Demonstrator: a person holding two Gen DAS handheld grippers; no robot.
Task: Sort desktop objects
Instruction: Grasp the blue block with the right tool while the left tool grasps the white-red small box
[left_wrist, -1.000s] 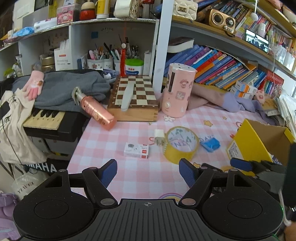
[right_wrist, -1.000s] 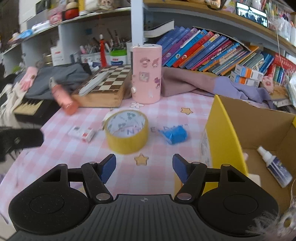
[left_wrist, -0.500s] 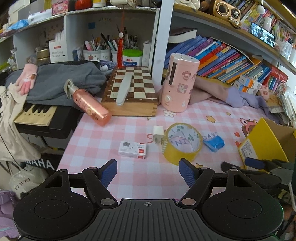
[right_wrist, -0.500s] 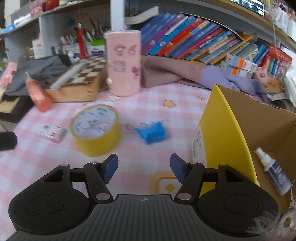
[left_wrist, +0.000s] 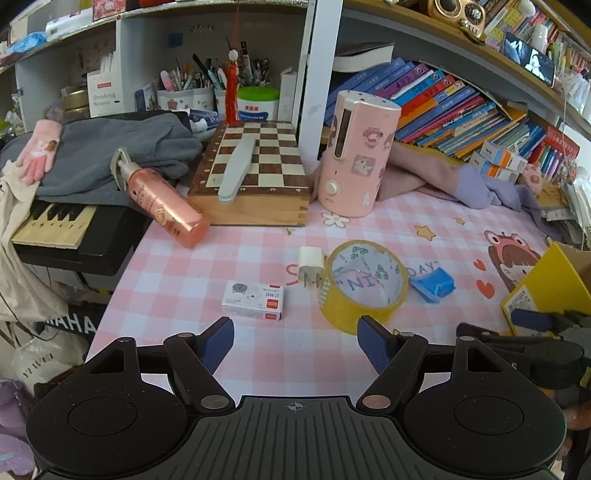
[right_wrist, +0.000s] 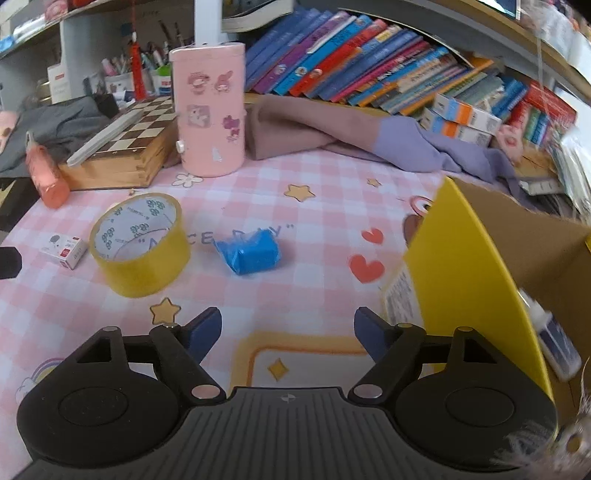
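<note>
A: Step in hand, judged: approach for the next pick. Right tongs (right_wrist: 288, 326) spread wide, nothing between the pads, hovering low over the pink checked bench (right_wrist: 314, 206). Blue packet (right_wrist: 249, 253) ahead of the gap, slightly left of centre, lying flat.

B: Left tongs (left_wrist: 295, 341) likewise spread, empty. White staple box (left_wrist: 253, 300) just ahead of the left pad; yellow tape roll (left_wrist: 364, 284) ahead of the right pad, on its side, opening up. White plug adapter (left_wrist: 310, 260) touching or nearly touching the roll's far-left rim; cannot tell which.

A: Destination, presumably: yellow cardboard box (right_wrist: 476, 266) at right, open, a small white dropper bottle (right_wrist: 554, 341) already inside near the lower edge. Sorting partly done, then; four loose items left on the bench.

B: Pink spray bottle (left_wrist: 162, 203) leaning on the chessboard box (left_wrist: 255, 173), nail file (left_wrist: 236, 171) lying on top. Pink cylinder (left_wrist: 356, 155) upright behind. Possibly not part of the sort; unclear.

A: Next move, by judgement: advance right tongs forward and a little left, straddle the blue packet across its narrow side, close gently. Packet looks soft and crinkled; likely to deform, so a low grip near the bench.

B: Risk: tape roll just beside the packet, may be nudged by the left pad.
</note>
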